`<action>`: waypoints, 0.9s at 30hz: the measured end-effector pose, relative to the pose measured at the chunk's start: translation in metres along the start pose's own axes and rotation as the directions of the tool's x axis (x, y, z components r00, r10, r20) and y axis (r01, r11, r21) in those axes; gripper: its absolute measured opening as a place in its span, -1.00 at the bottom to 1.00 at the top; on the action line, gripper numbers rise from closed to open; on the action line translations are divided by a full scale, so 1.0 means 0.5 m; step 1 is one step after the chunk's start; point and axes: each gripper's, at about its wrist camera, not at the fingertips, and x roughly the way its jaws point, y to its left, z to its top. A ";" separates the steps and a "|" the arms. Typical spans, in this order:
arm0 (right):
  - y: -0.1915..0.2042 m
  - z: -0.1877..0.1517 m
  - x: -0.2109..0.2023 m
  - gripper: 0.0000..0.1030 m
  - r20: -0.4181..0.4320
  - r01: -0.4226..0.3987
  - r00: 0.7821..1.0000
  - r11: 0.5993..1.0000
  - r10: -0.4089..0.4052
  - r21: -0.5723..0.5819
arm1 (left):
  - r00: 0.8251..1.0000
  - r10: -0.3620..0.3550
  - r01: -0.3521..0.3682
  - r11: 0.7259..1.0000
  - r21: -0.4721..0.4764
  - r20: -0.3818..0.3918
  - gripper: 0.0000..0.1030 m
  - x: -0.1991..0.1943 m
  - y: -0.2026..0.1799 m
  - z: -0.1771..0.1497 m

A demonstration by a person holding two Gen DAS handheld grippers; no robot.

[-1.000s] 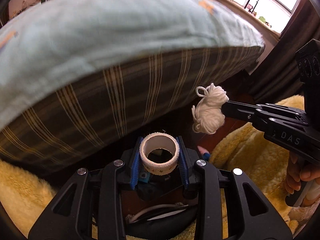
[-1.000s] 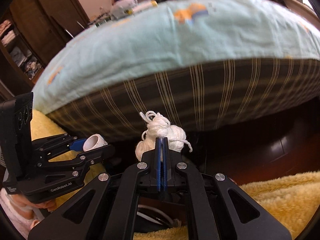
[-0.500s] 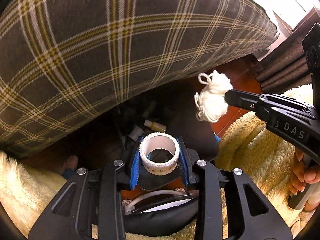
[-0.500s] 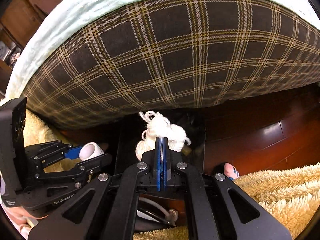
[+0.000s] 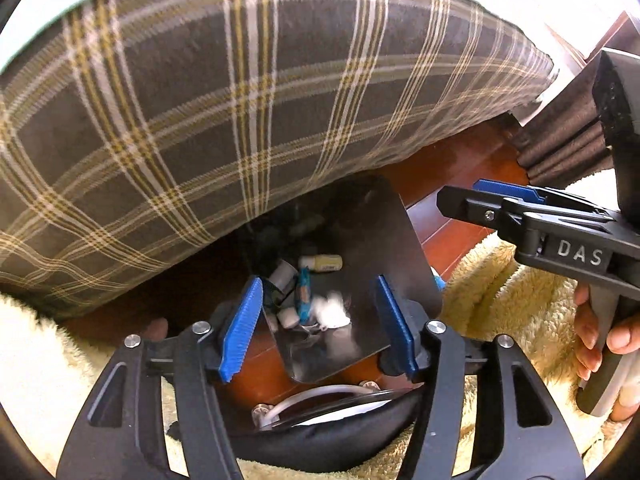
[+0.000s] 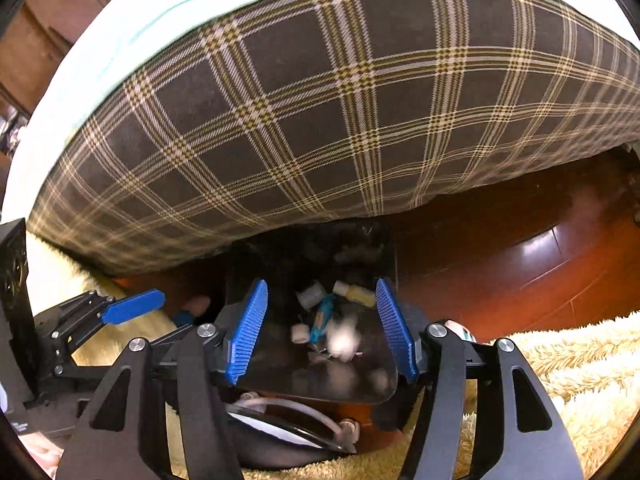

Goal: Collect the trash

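Note:
A dark square trash bin (image 5: 394,240) (image 6: 376,376) stands on the floor below both grippers, at the foot of the bed. In it lie a blurred white yarn bundle (image 5: 332,314) (image 6: 342,340), a small yellow bottle (image 5: 322,262) (image 6: 356,292), a blue wrapper (image 5: 304,292) (image 6: 322,318) and small white pieces. My left gripper (image 5: 318,326) (image 6: 132,308) is open and empty above the bin. My right gripper (image 6: 322,330) (image 5: 480,196) is open and empty above it too.
A brown plaid bed side (image 5: 240,100) (image 6: 340,112) overhangs the bin's far edge. A fluffy yellow rug (image 5: 500,292) (image 6: 560,352) lies at both sides on the red-brown wooden floor (image 6: 520,272). A dark curtain (image 5: 568,148) hangs at the right.
Both grippers opened. The white tape roll left my left gripper and the yarn bundle left my right one; the yarn now lies blurred in the bin. Both cameras tilted further down.

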 end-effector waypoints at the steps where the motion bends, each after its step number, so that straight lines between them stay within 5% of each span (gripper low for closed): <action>1: -0.002 0.002 -0.007 0.33 0.010 -0.007 1.000 1.000 0.007 0.003 | 1.000 0.002 -0.002 1.000 0.001 0.010 0.20 -0.009 -0.001 0.000; 7: -0.002 0.031 -0.068 0.72 0.102 -0.046 0.994 0.999 0.045 0.000 | 0.996 0.010 -0.011 1.000 0.011 0.092 0.52 -0.085 0.001 0.008; 18: 0.031 0.163 -0.248 0.88 0.342 0.003 0.939 0.995 0.032 -0.102 | 0.955 0.061 -0.063 0.998 -0.004 0.290 0.66 -0.253 0.027 0.090; 27: -0.016 0.351 -0.258 0.89 0.420 0.027 0.908 0.999 -0.007 -0.042 | 0.928 0.100 -0.093 0.995 -0.037 0.359 0.66 -0.283 0.083 0.204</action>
